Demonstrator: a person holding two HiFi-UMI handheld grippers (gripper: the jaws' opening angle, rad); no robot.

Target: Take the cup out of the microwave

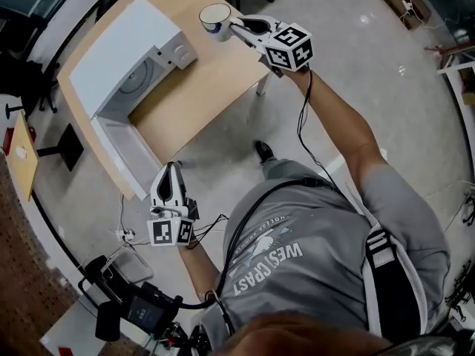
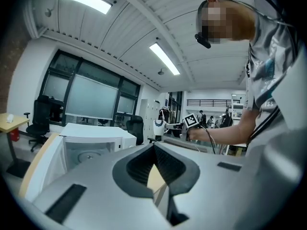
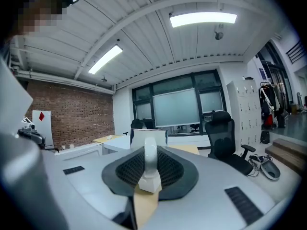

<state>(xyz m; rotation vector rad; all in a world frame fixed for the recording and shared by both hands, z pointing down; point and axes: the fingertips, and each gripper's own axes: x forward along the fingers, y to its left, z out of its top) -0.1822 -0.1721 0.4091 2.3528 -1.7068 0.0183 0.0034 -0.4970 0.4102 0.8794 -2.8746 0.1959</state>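
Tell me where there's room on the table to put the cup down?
The bare wood of the table in front of the microwave is free, out to the table's edge. The left side is crowded by the microwave and its open door.

We wear a grey short-sleeved T-shirt (image 1: 326,206) with white lettering and a pale graphic printed on it. A broad black strap (image 1: 390,288) runs over one shoulder, and a thin black cord crosses the chest. One black shoe (image 1: 263,152) shows. Our left gripper (image 1: 171,167) and right gripper (image 1: 233,26) have pale grey shells and dark ribbed pads (image 3: 125,169). Each bears a cube of black-and-white square markers. A thin black cable (image 1: 300,121) trails from the right one.
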